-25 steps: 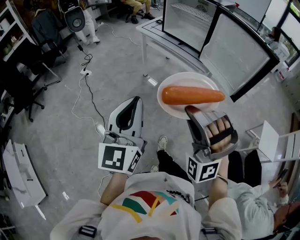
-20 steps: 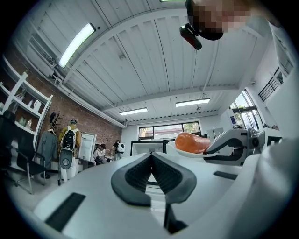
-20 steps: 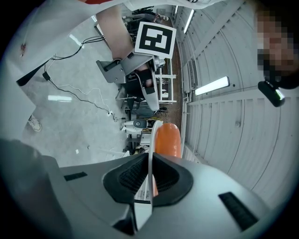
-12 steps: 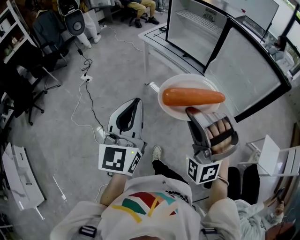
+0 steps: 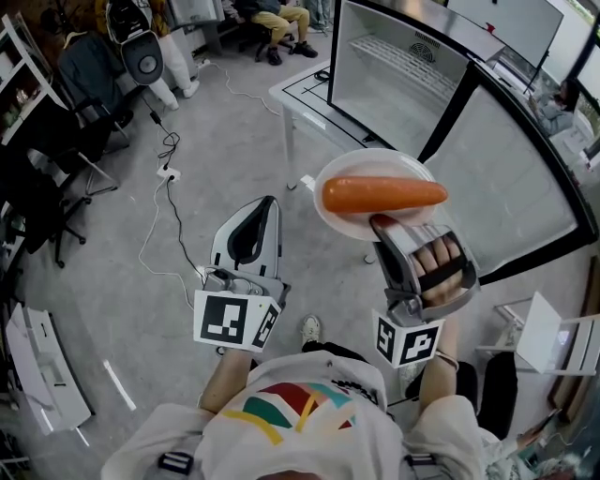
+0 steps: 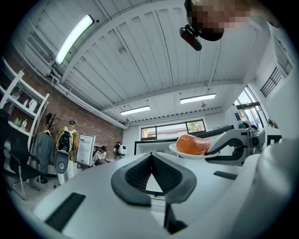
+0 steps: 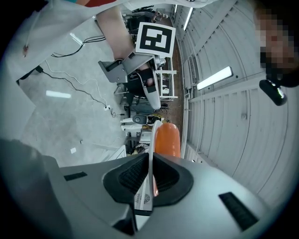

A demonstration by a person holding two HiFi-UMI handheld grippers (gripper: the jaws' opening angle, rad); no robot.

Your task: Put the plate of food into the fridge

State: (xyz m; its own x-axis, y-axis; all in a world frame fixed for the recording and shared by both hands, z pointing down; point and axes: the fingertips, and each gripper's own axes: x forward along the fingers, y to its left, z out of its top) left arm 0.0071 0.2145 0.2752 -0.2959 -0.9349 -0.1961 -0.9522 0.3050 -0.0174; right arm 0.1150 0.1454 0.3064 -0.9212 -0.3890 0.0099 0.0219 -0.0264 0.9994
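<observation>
A white plate [image 5: 339, 214] with one big orange carrot [image 5: 384, 194] on it hangs in the air, gripped at its near rim by my right gripper [image 5: 382, 223]. In the right gripper view the plate [image 7: 152, 144] stands edge-on between the shut pads, the carrot [image 7: 167, 139] beyond it. My left gripper [image 5: 270, 202] is held level to the left of the plate, jaws shut with nothing between them; in its own view the pads [image 6: 140, 175] meet, and the plate [image 6: 187, 153] and carrot [image 6: 192, 144] show to the right. The fridge [image 5: 398, 70] stands ahead with its door [image 5: 511, 183] swung open and its inside bare.
The fridge sits on a white table [image 5: 305, 89]. Cables [image 5: 169, 202] trail over the grey floor at left. Chairs and shelves [image 5: 56, 122] line the left side, and a white chair [image 5: 544, 333] stands at right. People sit far back [image 5: 272, 19].
The fridge and its open door have slid lower and nearer in the head view, as I have stepped toward them. Both grippers keep their places, and the plate stays held.
</observation>
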